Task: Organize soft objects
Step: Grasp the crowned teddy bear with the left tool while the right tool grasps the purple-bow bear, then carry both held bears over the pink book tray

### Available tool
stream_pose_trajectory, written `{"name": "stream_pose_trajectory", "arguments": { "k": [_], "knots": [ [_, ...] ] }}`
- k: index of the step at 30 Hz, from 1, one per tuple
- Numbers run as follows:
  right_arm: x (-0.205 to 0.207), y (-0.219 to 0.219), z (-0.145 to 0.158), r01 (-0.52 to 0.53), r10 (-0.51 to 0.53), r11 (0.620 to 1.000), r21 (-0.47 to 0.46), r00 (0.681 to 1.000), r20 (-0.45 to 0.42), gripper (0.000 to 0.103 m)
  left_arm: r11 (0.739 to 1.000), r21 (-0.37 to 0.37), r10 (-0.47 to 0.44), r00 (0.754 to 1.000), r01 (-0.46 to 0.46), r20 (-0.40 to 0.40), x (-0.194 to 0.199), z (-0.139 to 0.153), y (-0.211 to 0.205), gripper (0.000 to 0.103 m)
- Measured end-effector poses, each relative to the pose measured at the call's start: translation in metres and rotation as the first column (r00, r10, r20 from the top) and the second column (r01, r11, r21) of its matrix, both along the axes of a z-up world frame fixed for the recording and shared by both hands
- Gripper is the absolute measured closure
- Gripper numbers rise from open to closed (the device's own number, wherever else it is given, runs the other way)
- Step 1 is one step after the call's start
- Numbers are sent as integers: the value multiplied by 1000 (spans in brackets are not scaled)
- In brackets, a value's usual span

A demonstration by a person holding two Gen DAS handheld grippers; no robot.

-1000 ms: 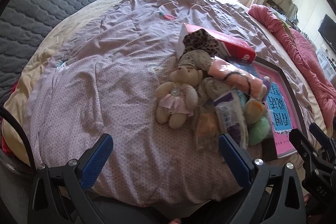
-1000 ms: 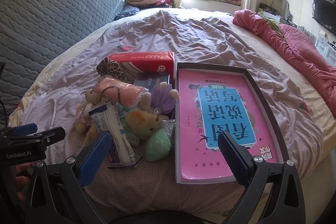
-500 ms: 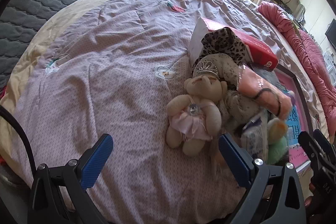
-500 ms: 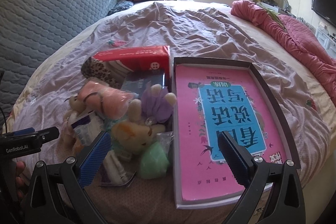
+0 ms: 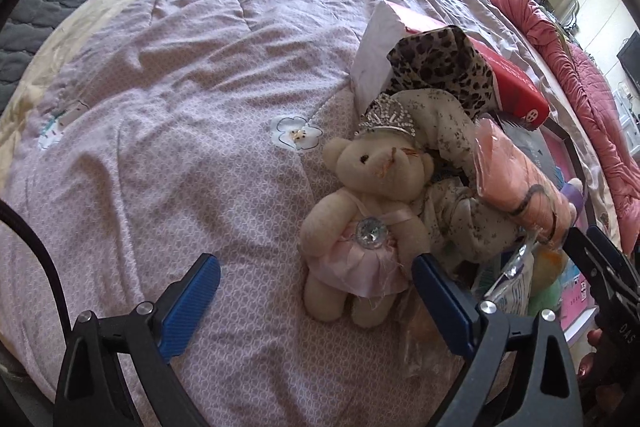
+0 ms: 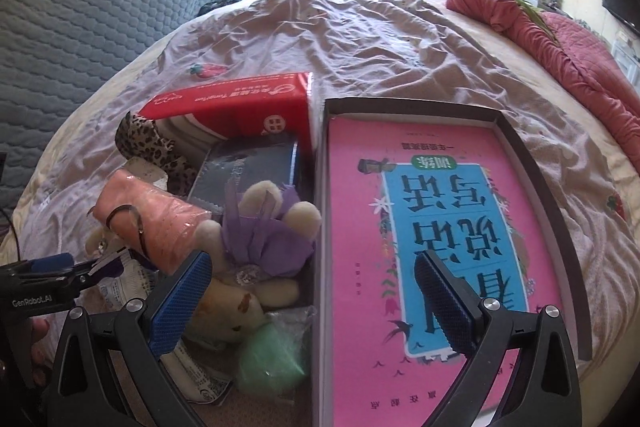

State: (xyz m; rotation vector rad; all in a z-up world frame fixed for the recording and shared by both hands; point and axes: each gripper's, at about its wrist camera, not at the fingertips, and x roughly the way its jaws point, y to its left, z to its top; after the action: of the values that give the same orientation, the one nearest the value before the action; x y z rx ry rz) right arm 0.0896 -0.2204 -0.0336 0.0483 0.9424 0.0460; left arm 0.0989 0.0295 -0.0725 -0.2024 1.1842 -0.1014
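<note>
The left gripper [image 5: 316, 301] is hanging low over the lilac quilt [image 5: 168, 131], fingers spread wide apart, nothing between them. The bear [image 5: 362, 223], cream with a pink skirt and a tiara, is lying on its back just ahead of the gap, at about one o'clock, its skirt almost brushing the right blue pad [image 5: 440, 303]. Behind the bear, at one o'clock again, a leopard cloth [image 5: 444, 67] is draping over a red box [image 5: 516, 87], and a pink roll [image 5: 516, 183] in clear wrap is leaning across the pile at two o'clock.

Over to the right wrist view: the right gripper [image 6: 312, 301] is also gaping open and empty, hovering over the edge of a dark tray [image 6: 536, 183] that is holding a pink book [image 6: 420, 227]. At ten o'clock from that gap, a second bear [image 6: 268, 227] in a purple dress is lying against the tray wall, with a green bundle [image 6: 272, 355] at seven o'clock beside it. The left gripper's tip is peeking in at nine o'clock.
</note>
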Motion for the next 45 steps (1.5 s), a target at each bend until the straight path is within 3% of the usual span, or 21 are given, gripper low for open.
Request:
{"name": "stream_pose_trajectory", "arguments": {
  "k": [6,8,11,18,28,45],
  "knots": [
    [9,9,-2,-64,65,997,46,998,-14,5,999,-42,-23,999,22,-25,9,-4,-2,11],
    [13,9,-3,-68,70,995,77,997,-23,14,997,-71,-34,999,32,-28,13,-5,-3,16],
    [19,6,-7,-70,79,987,145,996,-52,39,992,-114,-50,998,45,-37,19,-7,-4,25],
    [18,1,-8,-68,80,975,210,996,-48,48,986,-156,-72,996,63,-55,33,-12,-12,41],
    [10,-9,4,-55,57,961,271,998,4,52,968,-248,-57,998,45,-41,37,-15,-2,59],
    [0,-12,47,-77,50,956,283,994,100,53,965,-257,-28,995,51,93,10,49,15,61]
  ]
}}
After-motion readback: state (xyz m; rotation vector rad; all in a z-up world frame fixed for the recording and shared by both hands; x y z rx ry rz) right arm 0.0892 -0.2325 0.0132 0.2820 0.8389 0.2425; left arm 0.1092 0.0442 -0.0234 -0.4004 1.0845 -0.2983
